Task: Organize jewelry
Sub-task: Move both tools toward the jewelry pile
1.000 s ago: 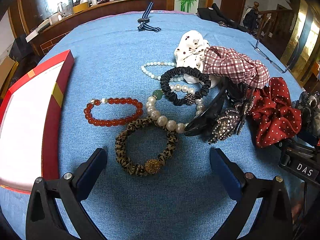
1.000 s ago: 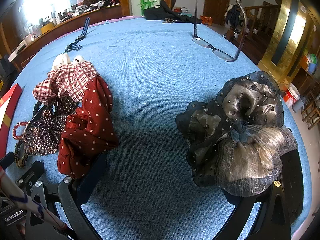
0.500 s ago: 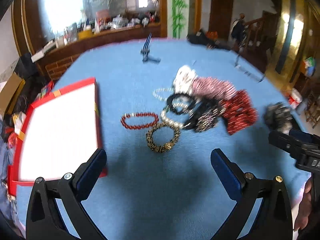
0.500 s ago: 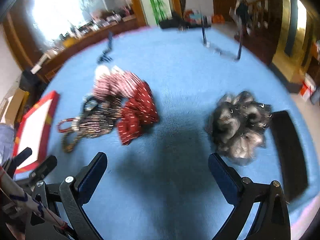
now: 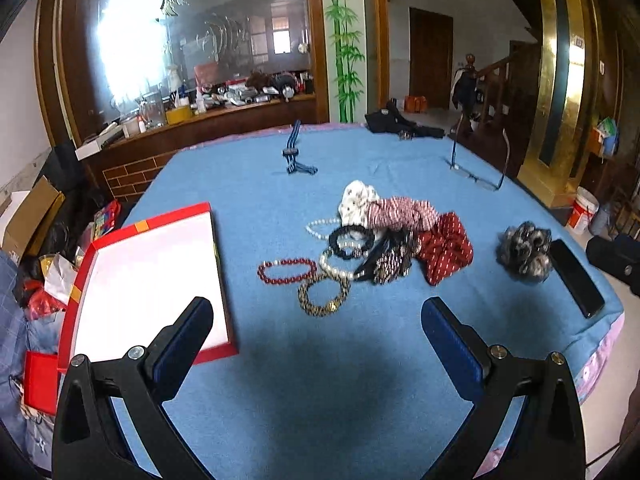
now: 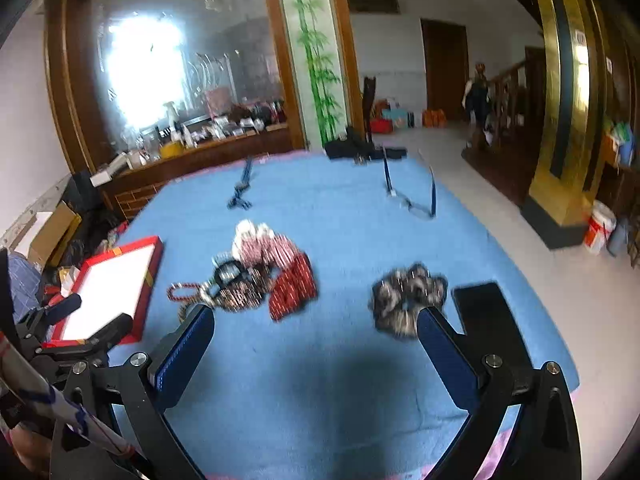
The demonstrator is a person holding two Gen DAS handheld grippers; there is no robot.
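I am holding both the left tongs and right tongs wide open and empty above the blue cloth-covered table, its near edge below them, the red beaded bracelet lying mid-table.

Round table covered in blue felt-like cloth, pink trim at its edge. Behind it, a large arched etched-glass panel in a dark wood frame, strong white glare on its left part. Below the glass, a cluttered wooden counter with a brick-pattern base, bottles and boxes on top. White pillar painted with green bamboo right of the glass. Dark brown wooden door in a white back wall. Wooden staircase railing further right, then a gold-and-black column. Pale tiled floor; white plastic bucket by the column base. Brown cardboard boxes at far left.
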